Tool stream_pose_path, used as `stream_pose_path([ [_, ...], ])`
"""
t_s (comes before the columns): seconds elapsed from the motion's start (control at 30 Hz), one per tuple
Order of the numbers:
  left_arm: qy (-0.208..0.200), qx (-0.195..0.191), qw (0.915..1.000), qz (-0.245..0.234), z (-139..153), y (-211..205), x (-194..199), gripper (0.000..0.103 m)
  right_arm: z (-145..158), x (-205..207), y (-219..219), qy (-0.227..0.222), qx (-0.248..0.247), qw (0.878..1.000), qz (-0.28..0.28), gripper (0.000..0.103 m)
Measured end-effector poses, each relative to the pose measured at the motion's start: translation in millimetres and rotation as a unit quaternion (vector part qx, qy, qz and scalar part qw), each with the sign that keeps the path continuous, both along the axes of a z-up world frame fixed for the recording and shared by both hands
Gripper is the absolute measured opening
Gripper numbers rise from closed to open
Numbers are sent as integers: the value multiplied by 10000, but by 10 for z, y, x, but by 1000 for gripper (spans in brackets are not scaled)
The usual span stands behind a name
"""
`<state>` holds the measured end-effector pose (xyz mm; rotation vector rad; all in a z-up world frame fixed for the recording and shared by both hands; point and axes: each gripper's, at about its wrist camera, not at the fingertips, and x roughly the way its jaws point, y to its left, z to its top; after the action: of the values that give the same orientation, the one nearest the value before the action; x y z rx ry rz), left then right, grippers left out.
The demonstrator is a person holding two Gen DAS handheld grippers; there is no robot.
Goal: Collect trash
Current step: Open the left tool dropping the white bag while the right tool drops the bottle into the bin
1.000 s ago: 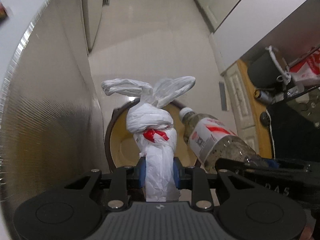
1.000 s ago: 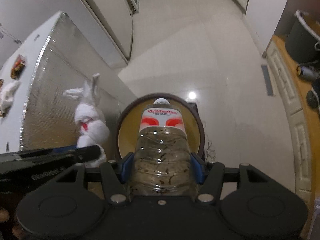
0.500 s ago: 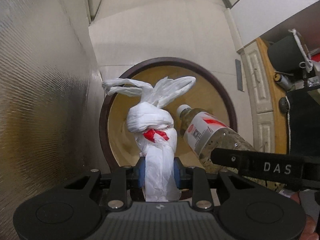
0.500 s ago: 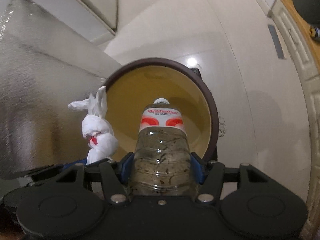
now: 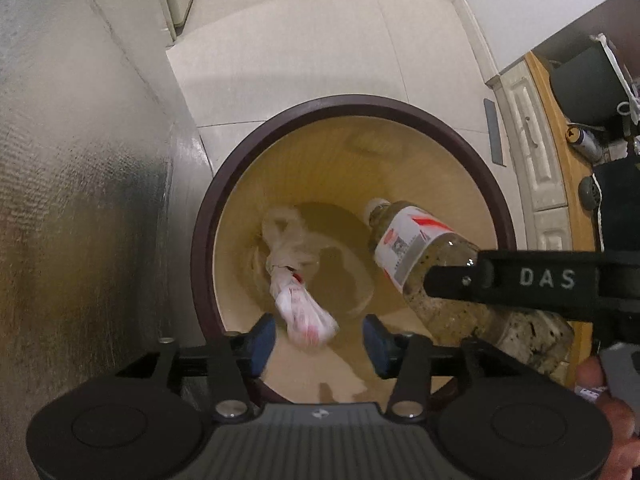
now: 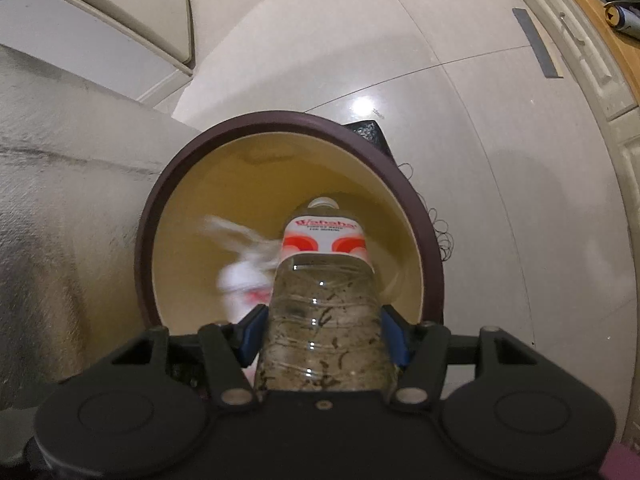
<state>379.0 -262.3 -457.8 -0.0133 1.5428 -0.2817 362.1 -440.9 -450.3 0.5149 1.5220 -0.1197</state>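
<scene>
A round bin [image 5: 208, 216] with a dark brown rim and yellow inside stands on the floor below both grippers; it also shows in the right wrist view [image 6: 424, 248]. My left gripper [image 5: 318, 340] is open above the bin. The knotted white plastic bag [image 5: 296, 280] with red print is loose inside the bin, blurred in the right wrist view [image 6: 244, 272]. My right gripper [image 6: 324, 332] is shut on a clear plastic bottle [image 6: 324, 320] with a red and white label, neck pointing into the bin; it also shows in the left wrist view [image 5: 416, 252].
A silver textured cabinet side [image 5: 80, 200] stands close on the left of the bin. White tiled floor [image 5: 320, 52] lies beyond. A wooden-topped counter [image 5: 556, 128] with white drawers and dark items is on the right.
My left gripper has opened and let go of the white bag, which has dropped into the bin. Both grippers have moved closer over the bin. The right still holds the bottle.
</scene>
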Motion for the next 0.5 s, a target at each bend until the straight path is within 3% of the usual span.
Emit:
stream_pose_path([
  [0.13, 60, 23, 10000, -37, -22, -15, -19, 57, -50, 22, 3, -68, 152, 9999, -17, 64],
  [0.27, 128, 44, 9999, -66, -36, 9, -47, 64, -61, 22, -29, -80, 297, 9995, 7, 73],
  [0.5, 105, 42, 9999, -94, 43, 57, -121, 73, -13, -50, -24, 0, 194, 9993, 332, 74],
])
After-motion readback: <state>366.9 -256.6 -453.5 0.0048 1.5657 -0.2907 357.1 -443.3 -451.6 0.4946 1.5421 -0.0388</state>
